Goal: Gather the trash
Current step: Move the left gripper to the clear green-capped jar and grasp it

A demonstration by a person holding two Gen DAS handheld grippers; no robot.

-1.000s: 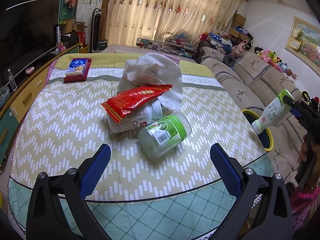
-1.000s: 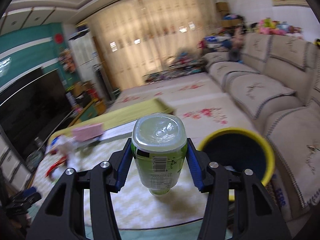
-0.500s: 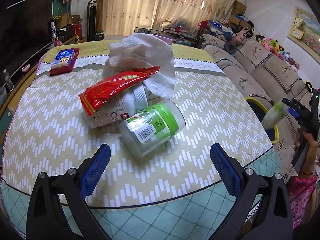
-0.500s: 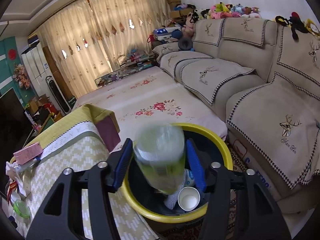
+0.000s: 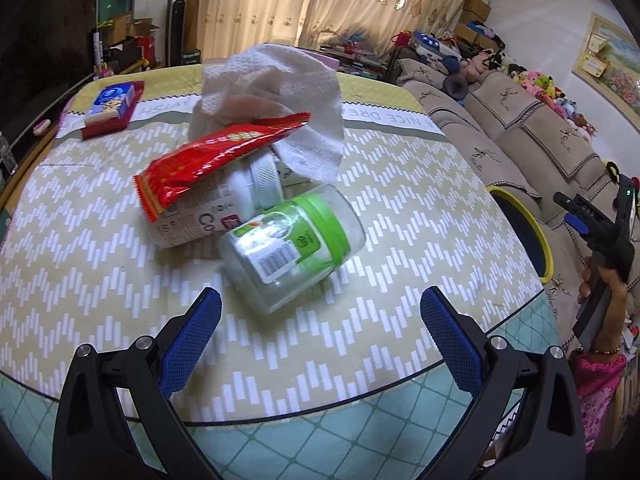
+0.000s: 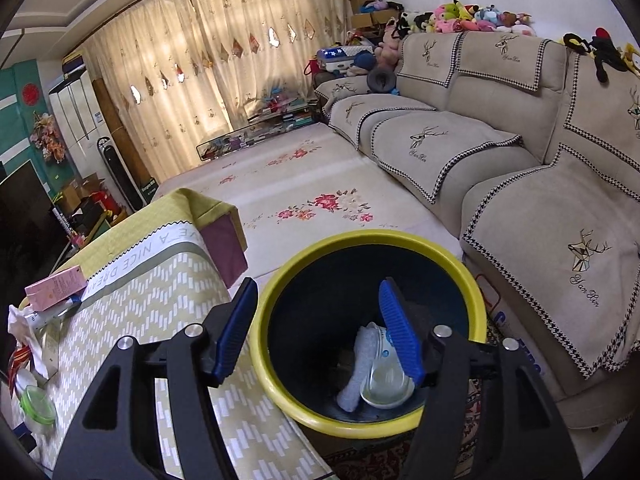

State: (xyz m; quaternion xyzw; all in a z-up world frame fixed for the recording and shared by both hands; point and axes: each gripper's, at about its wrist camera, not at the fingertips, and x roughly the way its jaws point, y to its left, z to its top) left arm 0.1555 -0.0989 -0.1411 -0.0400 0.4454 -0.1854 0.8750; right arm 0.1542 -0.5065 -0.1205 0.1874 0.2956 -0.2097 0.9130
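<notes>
The trash still to be gathered lies heaped mid-table: a clear jar with a green band (image 5: 294,246) on its side, touching a white tub (image 5: 224,208) also lying down, a red snack wrapper (image 5: 212,158) draped over that tub, and a crumpled paper towel (image 5: 276,96) behind them. The left gripper (image 5: 320,332) hovers just in front of the jar, jaws spread wide and empty, neither pad touching anything. Off the table's right edge sits the yellow-rimmed bin (image 6: 372,416), with a pale bottle and other scraps showing at its bottom; the right gripper (image 6: 320,332) hangs above it, jaws apart and holding nothing. So, by my reading, part of the job is done and the heap of four items remains, the jar looking the likeliest next pick. A red-and-blue box (image 5: 112,108) rests at the far corner of the patterned tablecloth (image 5: 420,240).
</notes>
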